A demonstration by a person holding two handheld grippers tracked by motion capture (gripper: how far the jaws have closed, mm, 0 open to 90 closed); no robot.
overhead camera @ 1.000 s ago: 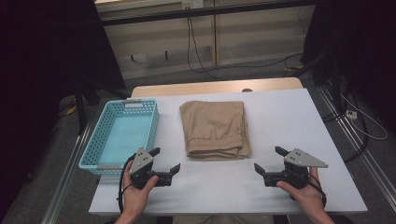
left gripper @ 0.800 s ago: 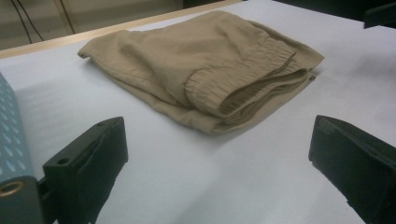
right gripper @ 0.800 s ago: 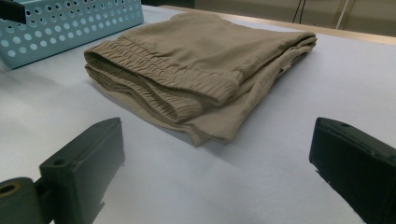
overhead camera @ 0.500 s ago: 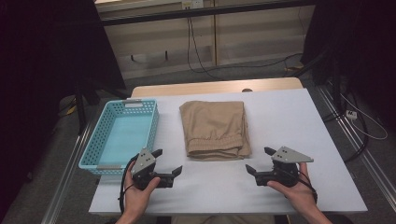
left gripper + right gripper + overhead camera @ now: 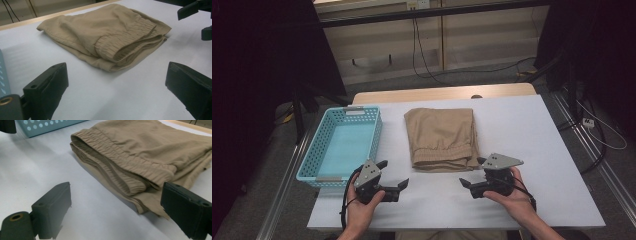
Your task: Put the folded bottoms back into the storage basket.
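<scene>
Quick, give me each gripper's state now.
Left gripper: open, holding nothing, near the basket.
Right gripper: open, holding nothing, just short of the folded shorts.

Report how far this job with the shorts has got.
Done: the shorts lie folded on the table, apart from the basket. In hand: nothing; the left claw and right claw are open, short of the waistband. Left: probably grasping the shorts and placing them in the basket.
</scene>
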